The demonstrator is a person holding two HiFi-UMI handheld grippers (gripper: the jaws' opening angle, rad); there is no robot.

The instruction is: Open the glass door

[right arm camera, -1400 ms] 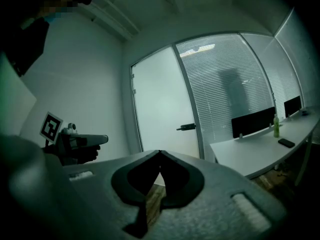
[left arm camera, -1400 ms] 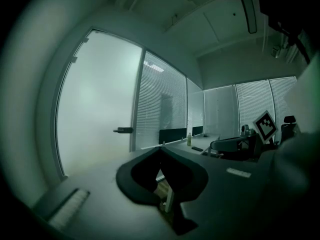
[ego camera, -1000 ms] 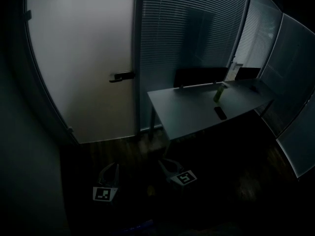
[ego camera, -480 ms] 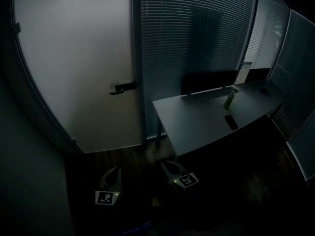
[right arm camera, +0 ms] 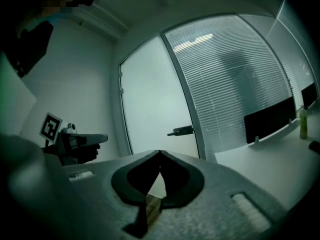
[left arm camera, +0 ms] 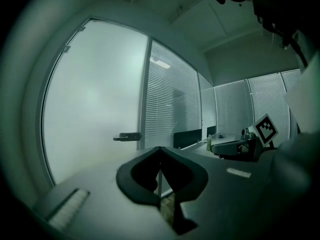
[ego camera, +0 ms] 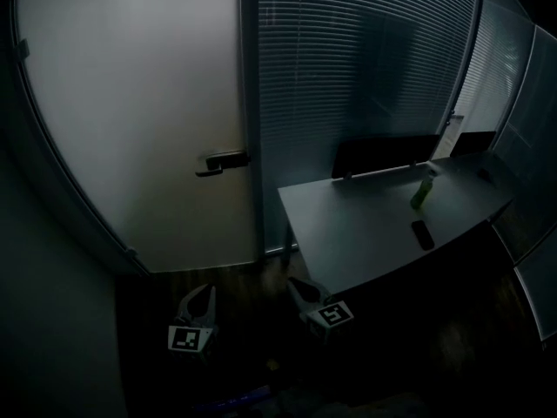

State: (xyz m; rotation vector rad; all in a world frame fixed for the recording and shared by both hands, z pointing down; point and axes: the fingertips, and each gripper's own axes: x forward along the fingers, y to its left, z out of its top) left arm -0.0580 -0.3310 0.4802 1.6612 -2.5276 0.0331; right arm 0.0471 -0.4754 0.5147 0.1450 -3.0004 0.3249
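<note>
A: Tools?
B: Two, low over the floor [ego camera: 248, 279]: left tool [ego camera: 205, 291] and right tool [ego camera: 296, 284], both with jaws pressed together, nothing held
A: Farther out?
B: One tabletop [ego camera: 357, 229] on the right, one green bottle [ego camera: 423, 192] and one dark flat item [ego camera: 422, 233] on it; one glass door [ego camera: 130, 120] on the left, one handle [ego camera: 222, 161], well apart from both tools

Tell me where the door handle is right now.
In the head view the door handle sits left of centre, on the right edge of the frosted glass door, beside the blinds-covered partition and up-left of the desk.
</note>
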